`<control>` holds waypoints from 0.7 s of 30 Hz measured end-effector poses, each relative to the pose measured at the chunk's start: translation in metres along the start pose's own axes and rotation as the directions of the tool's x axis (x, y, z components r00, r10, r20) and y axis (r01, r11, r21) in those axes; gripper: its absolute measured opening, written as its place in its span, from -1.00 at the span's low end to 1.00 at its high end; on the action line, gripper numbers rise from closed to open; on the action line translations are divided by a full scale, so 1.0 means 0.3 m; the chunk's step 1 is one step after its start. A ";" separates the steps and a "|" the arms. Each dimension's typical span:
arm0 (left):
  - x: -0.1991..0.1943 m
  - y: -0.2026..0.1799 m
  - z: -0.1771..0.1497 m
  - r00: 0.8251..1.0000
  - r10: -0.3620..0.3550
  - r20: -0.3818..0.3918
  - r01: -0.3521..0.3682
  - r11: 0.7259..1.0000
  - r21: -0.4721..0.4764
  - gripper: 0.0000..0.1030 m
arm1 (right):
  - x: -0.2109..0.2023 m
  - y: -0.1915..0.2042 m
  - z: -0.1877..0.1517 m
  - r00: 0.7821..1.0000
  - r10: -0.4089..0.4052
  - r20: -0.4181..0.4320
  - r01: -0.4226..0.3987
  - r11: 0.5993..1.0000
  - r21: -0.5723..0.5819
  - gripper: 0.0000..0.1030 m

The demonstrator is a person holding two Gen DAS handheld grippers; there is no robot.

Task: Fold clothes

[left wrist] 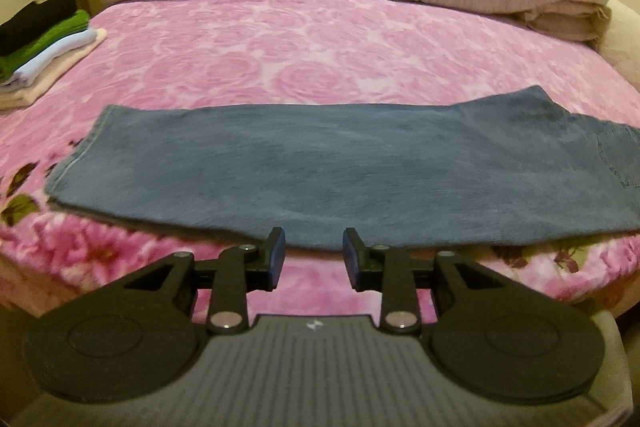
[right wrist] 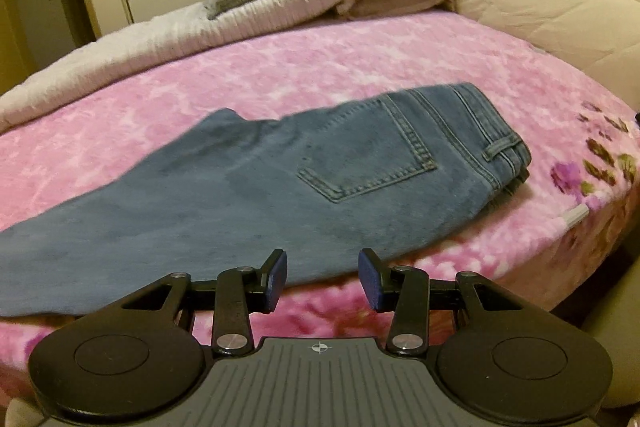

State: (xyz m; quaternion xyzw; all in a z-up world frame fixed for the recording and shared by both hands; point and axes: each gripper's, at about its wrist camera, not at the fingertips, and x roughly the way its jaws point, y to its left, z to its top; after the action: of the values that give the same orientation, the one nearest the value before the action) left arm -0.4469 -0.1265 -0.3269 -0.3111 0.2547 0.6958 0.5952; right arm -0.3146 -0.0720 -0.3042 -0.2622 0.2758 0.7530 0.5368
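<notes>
Where the left wrist view cuts off the jeans (left wrist: 320, 167) at its right edge, the waistband shows only in the right wrist view. Left gripper (left wrist: 314, 257) and right gripper (right wrist: 323, 281) fingers stand apart, holding nothing. Jeans lie flat along the bed (left wrist: 320, 47) near edge; far half clear.

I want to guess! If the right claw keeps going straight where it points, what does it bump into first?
Probably the jeans lying on the pink blanket. The right claw is open, aimed down at their near edge.
</notes>
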 end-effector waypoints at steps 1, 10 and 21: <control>-0.012 0.013 -0.004 1.000 0.003 0.003 -0.003 1.000 -0.008 -0.45 | -0.017 0.010 0.000 1.000 0.006 0.006 -0.006 1.000 -0.006 -0.15; -0.058 0.104 -0.027 0.999 0.043 0.010 -0.042 0.998 -0.051 -0.42 | -0.075 0.056 -0.027 0.999 0.033 0.007 -0.033 0.999 -0.020 -0.15; -0.017 0.377 -0.105 1.000 0.007 -0.020 -0.014 0.935 -0.354 -0.39 | 0.051 0.024 -0.045 0.995 0.015 -0.097 -0.013 1.000 0.024 -0.15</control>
State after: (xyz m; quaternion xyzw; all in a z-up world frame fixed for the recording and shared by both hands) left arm -0.5539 -0.1710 -0.3462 -0.4181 0.1325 0.7305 0.5235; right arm -0.3246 -0.0733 -0.3235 -0.2904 0.3123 0.7398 0.5204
